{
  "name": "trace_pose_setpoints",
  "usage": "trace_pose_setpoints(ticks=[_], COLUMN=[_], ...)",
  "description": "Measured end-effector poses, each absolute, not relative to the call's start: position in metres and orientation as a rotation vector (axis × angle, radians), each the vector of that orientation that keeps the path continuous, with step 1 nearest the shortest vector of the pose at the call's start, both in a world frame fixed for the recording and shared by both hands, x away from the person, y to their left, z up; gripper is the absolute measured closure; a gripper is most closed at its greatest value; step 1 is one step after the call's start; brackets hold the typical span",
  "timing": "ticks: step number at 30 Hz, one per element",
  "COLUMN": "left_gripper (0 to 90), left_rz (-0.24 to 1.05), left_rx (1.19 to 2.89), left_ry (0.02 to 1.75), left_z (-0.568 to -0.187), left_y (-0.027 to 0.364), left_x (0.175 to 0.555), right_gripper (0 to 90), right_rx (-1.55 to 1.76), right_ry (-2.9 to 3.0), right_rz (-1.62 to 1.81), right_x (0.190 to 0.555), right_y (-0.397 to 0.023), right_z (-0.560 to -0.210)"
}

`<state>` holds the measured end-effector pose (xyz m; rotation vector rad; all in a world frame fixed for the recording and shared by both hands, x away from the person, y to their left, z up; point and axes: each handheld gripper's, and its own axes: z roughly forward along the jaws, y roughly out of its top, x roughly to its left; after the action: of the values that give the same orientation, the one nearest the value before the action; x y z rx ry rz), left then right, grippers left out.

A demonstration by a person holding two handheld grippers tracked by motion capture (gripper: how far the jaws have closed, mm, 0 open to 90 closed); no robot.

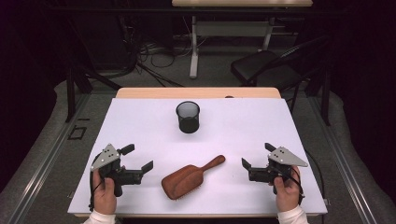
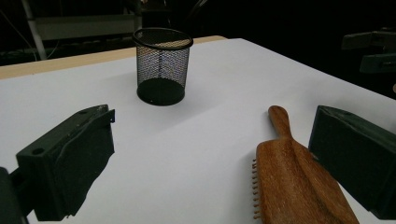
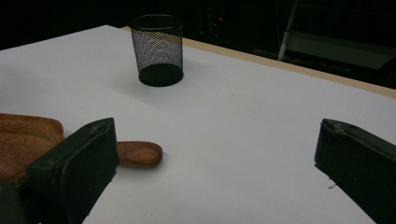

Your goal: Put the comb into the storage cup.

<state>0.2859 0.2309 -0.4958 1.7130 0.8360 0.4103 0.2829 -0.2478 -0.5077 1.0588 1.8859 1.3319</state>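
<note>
Both grippers, left [image 1: 138,157] and right [image 1: 257,154], gape (empty); hairbrush [image 1: 190,178] lies between.

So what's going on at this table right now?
A person sits at a white table with a set of tongs in each hand. The left tongs and the right tongs both rest open on the surface, gripping nothing. A wooden hairbrush lies bristles down between them, its handle pointing toward the right tongs. A black mesh cup stands upright farther back, seemingly empty. Nothing has been picked up; the brush looks like the likely thing to grab.
</note>
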Motion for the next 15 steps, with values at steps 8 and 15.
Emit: trace_pose_setpoints(ticks=[8,15], left_gripper=[0.2,0.2], left_rz=[0.4,0.374], left_rx=[1.714,1.7], left_ry=[0.833,0.839], left_z=[-0.4971,-0.4968], left_y=[0.2297,0.2279], left_x=[0.2876,0.2884], right_gripper=[0.0,0.0], right_rx=[1.081,1.14], right_ry=[1.9,1.889], right_rz=[1.324,1.344], right_x=[0.2809,0.2827], right_y=[-0.253,-0.2571], right_z=[-0.5081,-0.5072])
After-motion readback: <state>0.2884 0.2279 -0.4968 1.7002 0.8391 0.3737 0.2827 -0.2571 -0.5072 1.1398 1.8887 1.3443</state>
